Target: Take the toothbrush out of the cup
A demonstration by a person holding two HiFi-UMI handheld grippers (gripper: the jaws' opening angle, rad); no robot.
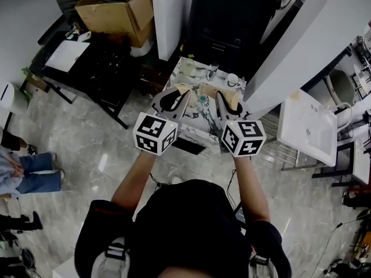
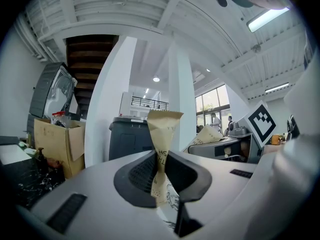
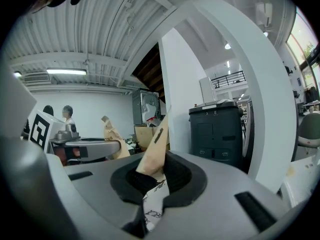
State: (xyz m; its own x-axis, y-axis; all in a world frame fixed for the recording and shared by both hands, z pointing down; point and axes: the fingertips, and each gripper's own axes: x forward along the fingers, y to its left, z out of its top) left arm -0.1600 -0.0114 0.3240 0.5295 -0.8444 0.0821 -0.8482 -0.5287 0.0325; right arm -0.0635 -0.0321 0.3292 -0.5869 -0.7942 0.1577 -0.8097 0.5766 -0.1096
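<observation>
Both grippers hover side by side over a small marble-patterned table [image 1: 194, 133]. My left gripper [image 1: 184, 97] [image 2: 161, 166] is shut on a strip of tan printed paper wrapper [image 2: 162, 129] that stands up between its pads. My right gripper [image 1: 223, 100] [image 3: 157, 171] is shut on another end of tan paper [image 3: 156, 144]. Each gripper view shows the other gripper holding its paper [image 2: 207, 135] [image 3: 111, 134]. Something small and teal [image 1: 203, 99] shows between the two grippers; I cannot tell what it is. A white cup [image 1: 232, 79] stands at the table's far side. No toothbrush is plainly visible.
A white basin [image 1: 306, 126] on a rack stands to the right. A black table [image 1: 98, 62] and a cardboard box [image 1: 116, 7] are at the left, a dark cabinet [image 1: 232, 22] beyond the marble table. A person [image 1: 23, 169] is at the left edge.
</observation>
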